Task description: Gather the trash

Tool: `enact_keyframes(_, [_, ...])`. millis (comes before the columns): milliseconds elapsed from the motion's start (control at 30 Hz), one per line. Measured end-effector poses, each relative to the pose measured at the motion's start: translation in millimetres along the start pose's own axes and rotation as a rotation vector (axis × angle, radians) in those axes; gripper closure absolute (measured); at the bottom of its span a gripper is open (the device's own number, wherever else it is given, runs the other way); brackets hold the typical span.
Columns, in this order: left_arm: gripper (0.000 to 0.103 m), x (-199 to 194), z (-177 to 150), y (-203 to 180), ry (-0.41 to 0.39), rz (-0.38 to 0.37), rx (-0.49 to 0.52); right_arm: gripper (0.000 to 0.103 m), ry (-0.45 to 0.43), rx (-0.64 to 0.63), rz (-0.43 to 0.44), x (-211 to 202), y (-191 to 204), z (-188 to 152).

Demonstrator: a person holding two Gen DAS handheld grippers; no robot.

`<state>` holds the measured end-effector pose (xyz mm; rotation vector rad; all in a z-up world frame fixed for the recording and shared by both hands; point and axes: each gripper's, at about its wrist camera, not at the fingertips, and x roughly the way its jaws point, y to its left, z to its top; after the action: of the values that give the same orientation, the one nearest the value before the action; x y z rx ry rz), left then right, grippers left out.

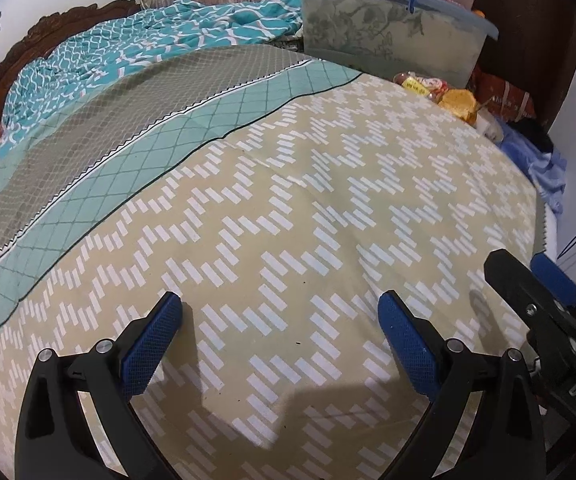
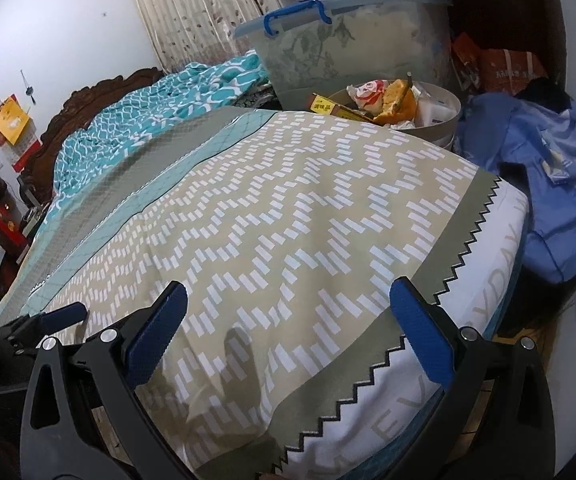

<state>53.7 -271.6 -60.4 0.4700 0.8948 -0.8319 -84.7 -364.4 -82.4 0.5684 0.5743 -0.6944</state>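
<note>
- Trash [image 2: 392,100] lies heaped in a round shallow container [image 2: 444,118] at the far edge of the bed, toward its far right corner: a yellow box, a crumpled white and red wrapper, an orange wrapper and some white pieces.
- Behind this container stands a clear storage bin [image 2: 352,40] with a blue handle [image 2: 296,16].
- The left gripper [image 1: 280,320] hovers low over the bedspread [image 1: 288,208] near the front edge of the bed, with its jaws spread wide and nothing between them.
- The right gripper [image 2: 288,308] is over the front right corner of the bed, with its jaws also spread wide and nothing between them.
- The two grippers are side by side: the left view shows a part of the right one at its right border, and the right view shows a part of the left one at its left border.
- Only the right view shows the round container itself and the white side of the mattress [image 2: 468,300] with grey letters under the zigzag hem.
- A heap of blue cloth [image 2: 548,184] beside the right edge of the bed is well seen in the right view; the left view shows only a small part of it.
- In the left view the trash [image 1: 444,92] appears only as a low row of wrappers at the far edge of the bed, in front of the bin [image 1: 388,36].
- A teal blanket [image 1: 148,48] lies crumpled at the far left part of the bed, near the carved headboard [image 2: 88,100].
</note>
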Motion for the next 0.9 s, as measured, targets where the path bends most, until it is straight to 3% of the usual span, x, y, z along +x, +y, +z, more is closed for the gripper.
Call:
enact_keyframes(567, [0.008, 0, 0, 0, -0.001, 0.002, 0.0, 0.003, 0.014, 0.017, 0.093, -3, -13, 1])
enact_keyframes(900, [0.008, -2, -5, -1, -0.009, 0.01, -0.01, 0.003, -0.01, 0.019, 0.089, -9, -20, -2])
